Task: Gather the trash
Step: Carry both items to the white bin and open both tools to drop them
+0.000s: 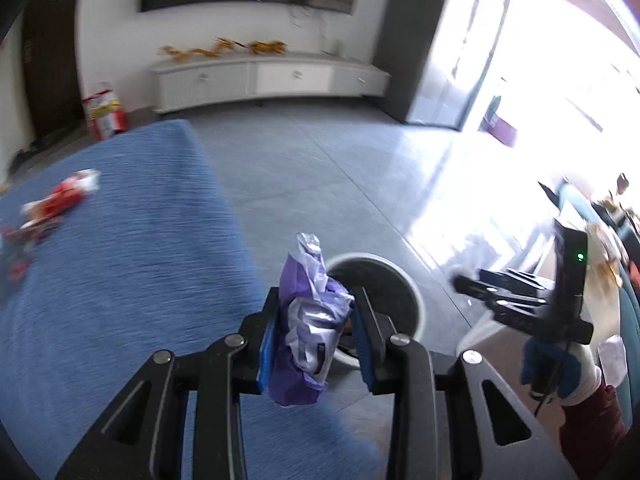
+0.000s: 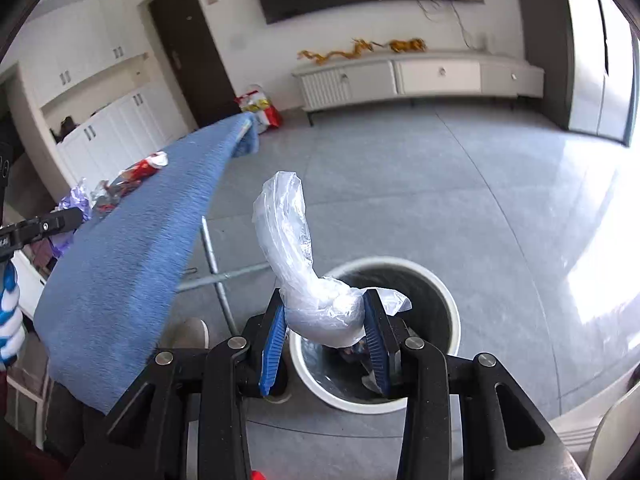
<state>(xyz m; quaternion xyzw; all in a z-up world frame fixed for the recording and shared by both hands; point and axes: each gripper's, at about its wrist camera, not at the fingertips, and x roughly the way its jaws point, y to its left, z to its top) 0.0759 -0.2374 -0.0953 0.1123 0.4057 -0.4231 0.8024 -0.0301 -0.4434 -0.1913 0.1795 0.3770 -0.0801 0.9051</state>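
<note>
Blue-cloth bench (image 1: 120,280): red wrappers (image 1: 60,200) lie at your far left.
Left hand-held gripper (image 1: 316,320): clamped on your purple wrapper (image 1: 308,320).
Right hand-held gripper (image 2: 326,328): pinching your clear plastic bag (image 2: 296,264) above the white bin (image 2: 448,300).

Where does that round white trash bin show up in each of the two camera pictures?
Left wrist: trash bin sits low centre, behind the purple wrapper.
Right wrist: trash bin sits low centre-right, under the clear plastic bag.
Shared landmark: the white TV cabinet.
</note>
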